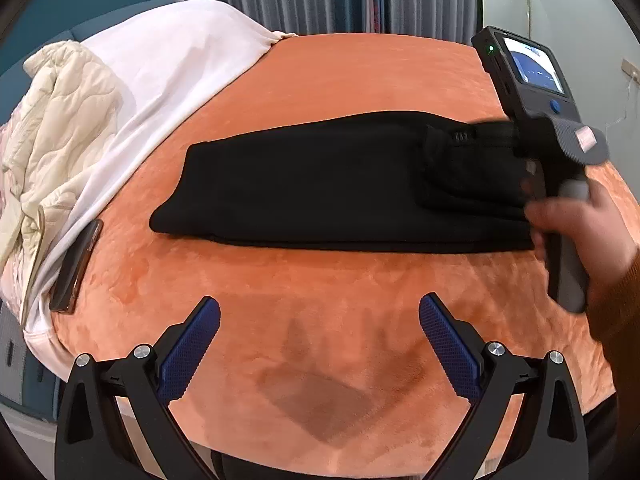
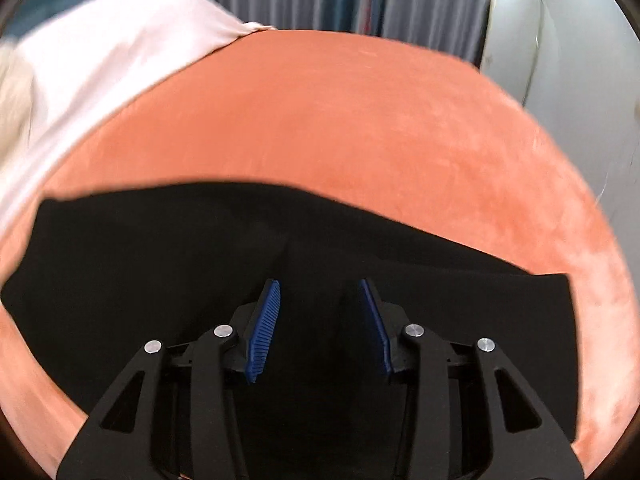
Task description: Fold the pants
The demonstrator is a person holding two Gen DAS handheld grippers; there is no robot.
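My left gripper (image 1: pixel 320 320) hangs with jaws spread wide over bare orange blanket (image 1: pixel 340 280), the folded black pants (image 1: pixel 320 192) lying just beyond its tips. My right gripper (image 2: pixel 320 300) sits partly parted above the pants' (image 2: pixel 160 260) right end, nothing between its blue pads (image 2: pixel 264 328). I can read no writing anywhere. A phone (image 1: pixel 76 268) lies beside the white sheet (image 1: pixel 160 80) and cream quilt (image 1: pixel 60 120).

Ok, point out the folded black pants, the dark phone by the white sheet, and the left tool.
Folded black fabric pants (image 1: pixel 320 188), left wrist view, middle of the top layer.
Dark flat phone (image 1: pixel 76 266), left wrist view, centre of its face.
Left tool (image 1: pixel 319 316), left wrist view, midway between its open blue fingertips.
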